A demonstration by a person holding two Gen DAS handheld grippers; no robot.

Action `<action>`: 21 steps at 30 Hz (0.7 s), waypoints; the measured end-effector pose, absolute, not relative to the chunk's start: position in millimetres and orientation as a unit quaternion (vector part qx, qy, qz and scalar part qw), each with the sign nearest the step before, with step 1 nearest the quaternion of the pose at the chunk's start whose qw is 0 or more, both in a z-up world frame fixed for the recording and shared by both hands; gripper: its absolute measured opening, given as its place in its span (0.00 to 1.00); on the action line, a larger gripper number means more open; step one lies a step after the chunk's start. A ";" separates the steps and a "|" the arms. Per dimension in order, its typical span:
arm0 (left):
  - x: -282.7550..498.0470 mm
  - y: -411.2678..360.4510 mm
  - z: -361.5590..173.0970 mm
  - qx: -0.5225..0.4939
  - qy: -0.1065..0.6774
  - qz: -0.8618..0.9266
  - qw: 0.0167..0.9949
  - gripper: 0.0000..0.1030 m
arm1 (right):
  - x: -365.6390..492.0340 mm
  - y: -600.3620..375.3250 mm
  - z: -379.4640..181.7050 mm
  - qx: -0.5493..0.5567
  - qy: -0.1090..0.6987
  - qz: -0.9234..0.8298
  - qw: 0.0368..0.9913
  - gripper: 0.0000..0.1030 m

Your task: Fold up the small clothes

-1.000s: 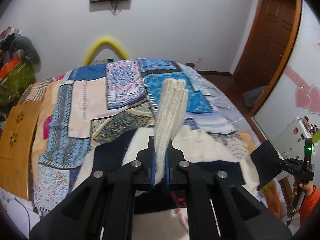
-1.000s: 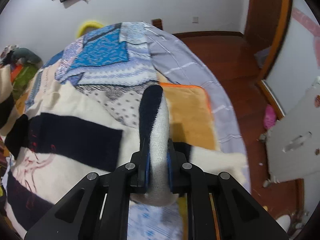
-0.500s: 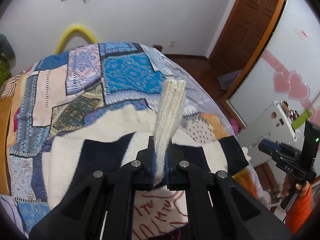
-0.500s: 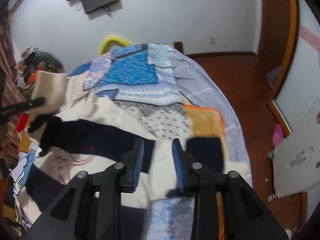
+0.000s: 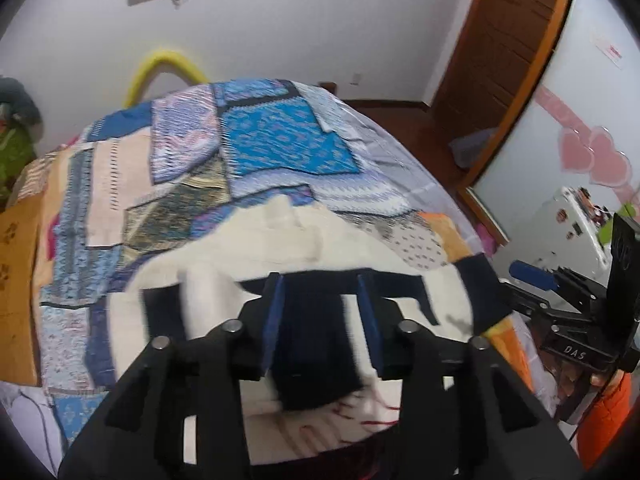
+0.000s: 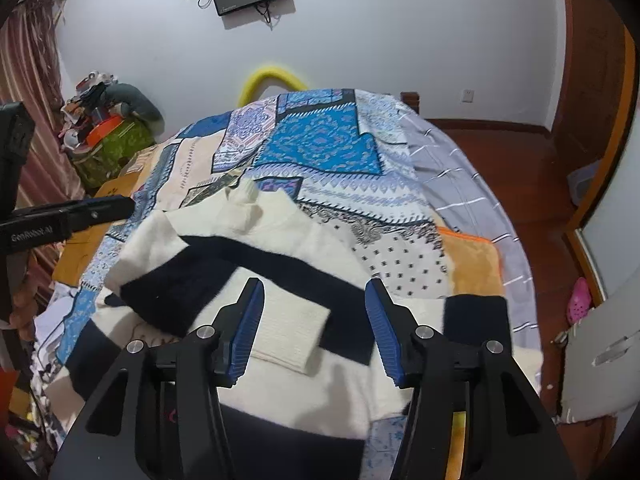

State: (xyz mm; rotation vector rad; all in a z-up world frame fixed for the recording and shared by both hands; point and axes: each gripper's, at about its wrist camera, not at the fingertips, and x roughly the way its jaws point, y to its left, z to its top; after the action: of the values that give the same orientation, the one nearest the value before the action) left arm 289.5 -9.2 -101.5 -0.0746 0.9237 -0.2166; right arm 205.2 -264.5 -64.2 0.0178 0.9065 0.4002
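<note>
A second ago each gripper pinched a sleeve of the cream-and-navy knitted sweater. Now the left gripper and right gripper are opening, nothing between their pads. Both sleeves lie folded across the sweater's body on the near patchwork bedspread; the next fold probably follows.

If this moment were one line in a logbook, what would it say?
left gripper: jaws opening, nothing held | right gripper: jaws opening, nothing held | cream-and-navy sweater: lying on patchwork bedspread, sleeves folded in
</note>
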 end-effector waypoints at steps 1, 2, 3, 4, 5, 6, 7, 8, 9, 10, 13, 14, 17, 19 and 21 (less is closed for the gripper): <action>287.5 -0.7 -100.4 -0.030 0.442 -0.093 0.892 0.39 | 205.9 -262.7 -65.9 0.011 0.438 0.194 0.878 0.47; 286.8 6.7 -100.3 -0.024 0.440 -0.083 0.894 0.42 | 209.1 -261.1 -69.9 0.015 0.444 0.196 0.874 0.47; 284.4 15.4 -100.4 -0.015 0.438 -0.072 0.896 0.47 | 210.1 -260.1 -72.5 0.018 0.448 0.199 0.871 0.48; 281.7 25.7 -101.0 -0.007 0.437 -0.058 0.898 0.50 | 211.6 -258.4 -75.9 0.022 0.453 0.201 0.868 0.48; 279.0 34.4 -102.0 -0.002 0.435 -0.047 0.899 0.52 | 214.8 -256.8 -81.6 0.026 0.462 0.201 0.863 0.48; 276.4 44.7 -103.8 0.005 0.435 -0.034 0.900 0.52 | 216.0 -254.6 -86.8 0.030 0.470 0.202 0.859 0.48; 273.7 54.4 -106.6 0.012 0.437 -0.022 0.899 0.53 | 219.5 -252.7 -94.9 0.031 0.481 0.200 0.853 0.48; 269.6 67.9 -110.5 0.018 0.442 -0.008 0.897 0.54 | 221.6 -250.0 -102.6 0.029 0.492 0.195 0.848 0.48; 267.1 76.0 -113.3 0.019 0.444 -0.001 0.896 0.55 | 221.2 -248.3 -107.7 0.028 0.500 0.189 0.845 0.48; 264.7 87.4 -117.5 0.018 0.448 0.009 0.894 0.56 | 222.4 -246.5 -114.7 0.028 0.508 0.185 0.841 0.48; 253.5 120.2 -136.0 0.010 0.464 0.038 0.885 0.60 | 223.0 -240.8 -128.9 0.027 0.528 0.188 0.828 0.48; 251.5 129.1 -143.0 0.006 0.470 0.045 0.881 0.60 | 223.1 -238.6 -133.1 0.025 0.533 0.187 0.825 0.48; 247.6 148.9 -166.3 -0.009 0.494 0.059 0.868 0.60 | 224.7 -234.0 -146.3 0.022 0.548 0.186 0.815 0.48; 244.8 157.5 -181.6 -0.017 0.506 0.064 0.860 0.60 | 227.4 -233.2 -154.6 0.030 0.561 0.187 0.806 0.48; 243.8 158.9 -194.9 -0.024 0.516 0.062 0.854 0.60 | 230.3 -230.6 -161.4 0.031 0.576 0.186 0.796 0.48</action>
State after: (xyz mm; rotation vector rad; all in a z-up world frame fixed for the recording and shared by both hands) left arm 243.8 158.9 -194.9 -0.0513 1.0846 0.1312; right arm 230.3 -230.6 -161.4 0.0656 1.2371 0.3998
